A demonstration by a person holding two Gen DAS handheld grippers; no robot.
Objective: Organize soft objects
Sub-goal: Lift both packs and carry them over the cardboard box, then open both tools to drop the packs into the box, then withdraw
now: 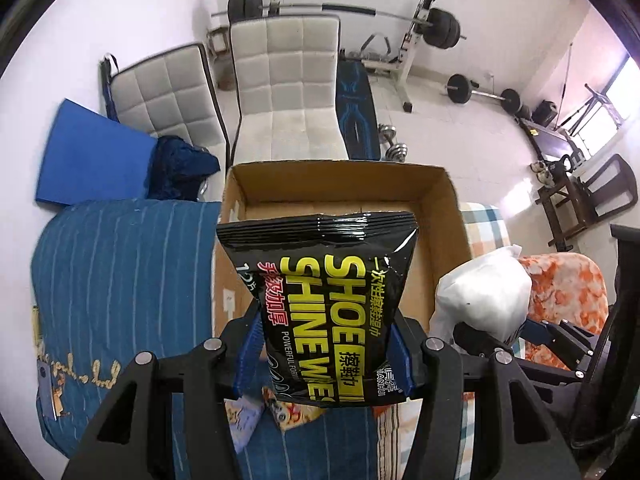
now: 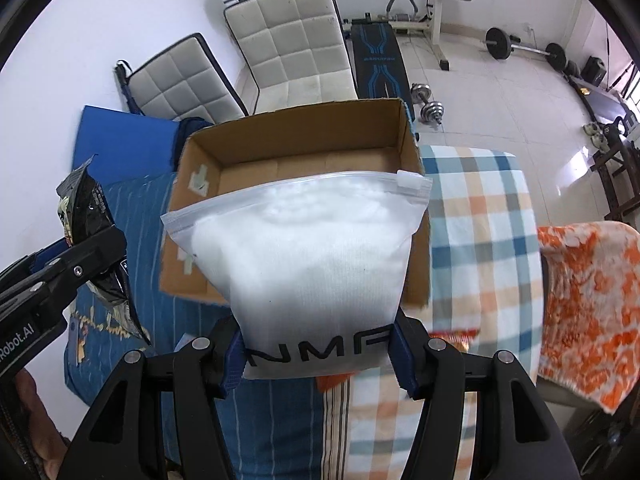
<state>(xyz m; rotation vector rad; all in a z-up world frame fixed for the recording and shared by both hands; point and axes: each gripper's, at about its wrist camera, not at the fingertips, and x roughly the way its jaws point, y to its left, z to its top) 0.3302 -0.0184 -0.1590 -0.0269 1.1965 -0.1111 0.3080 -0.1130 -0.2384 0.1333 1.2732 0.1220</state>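
Left gripper (image 1: 326,354) first: its blue-padded fingers (image 1: 245,354) are clamped on the lower sides of a black shoe shine wipes pack (image 1: 324,304), holding it upright with the yellow "SHOE SHINE WIPES" lettering facing the camera. The pack's sealed top edge hangs over the near part of an open cardboard box (image 1: 448,200), whose brown floor shows behind it.

Over to the right gripper (image 2: 318,358): it pinches a white zip-lock bag (image 2: 304,256) near its bottom edge, just where black letters run across the plastic. The bag is puffed with white fluffy filling, its slider sitting at the top right corner, and it is held in front of the same cardboard box (image 2: 296,128), covering the near wall.

The two grippers are side by side; from the right wrist view the left one shows at the far left with the black pack edge-on, and from the left wrist view the white bag shows to the right.

The box sits on a bed, with a blue striped quilt (image 1: 120,272) on its left and a checked blanket (image 2: 480,216) on its right. An orange patterned cloth (image 2: 588,304) lies further right. Beyond the box stand white tufted cushions (image 1: 284,80) and a barbell rack (image 1: 420,28).
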